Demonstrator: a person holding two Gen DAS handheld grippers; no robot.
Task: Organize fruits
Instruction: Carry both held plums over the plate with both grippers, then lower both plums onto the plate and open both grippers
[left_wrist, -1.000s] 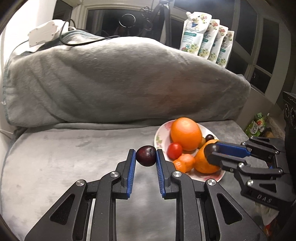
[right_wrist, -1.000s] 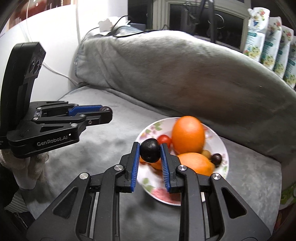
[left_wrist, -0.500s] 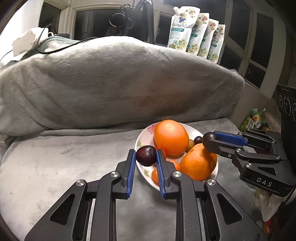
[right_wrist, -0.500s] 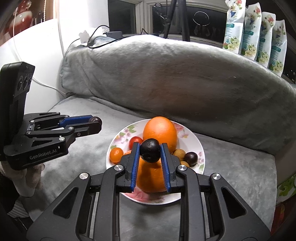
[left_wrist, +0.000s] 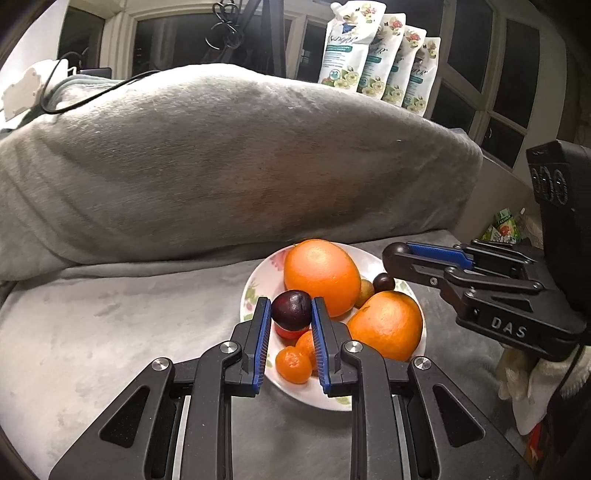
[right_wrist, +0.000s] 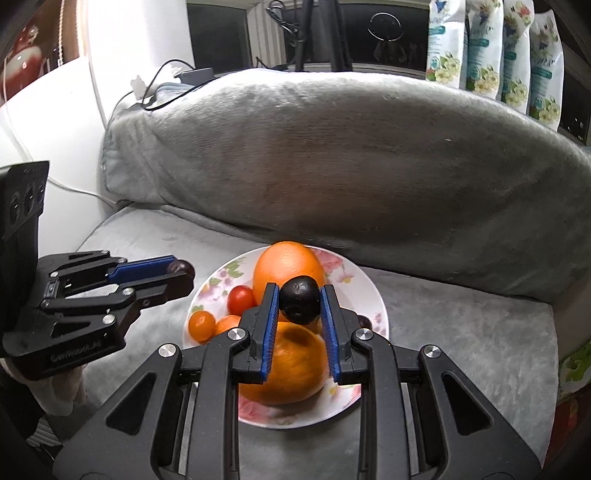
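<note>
A white flowered plate (left_wrist: 255, 284) (right_wrist: 373, 291) on the grey blanket holds two large oranges (left_wrist: 320, 277) (left_wrist: 386, 325), small orange fruits (left_wrist: 293, 365), a red tomato (right_wrist: 241, 299) and small dark and brown fruits (left_wrist: 383, 282). My left gripper (left_wrist: 291, 312) is shut on a dark purple plum (left_wrist: 291, 309) above the plate's left side. My right gripper (right_wrist: 300, 301) is shut on a dark round fruit (right_wrist: 300, 301) above the near orange (right_wrist: 288, 365). Each gripper shows in the other's view (left_wrist: 395, 254) (right_wrist: 181, 269).
A big grey blanket-covered cushion (left_wrist: 221, 158) rises behind the plate. Several white refill pouches (left_wrist: 376, 51) stand on the window sill. A white adapter with a black cable (left_wrist: 22, 88) lies at the far left. Green packets (left_wrist: 502, 225) lie at the right.
Both grippers have moved in over the plate with their fruits still held. The plate now sits closer and more centred in both views.
</note>
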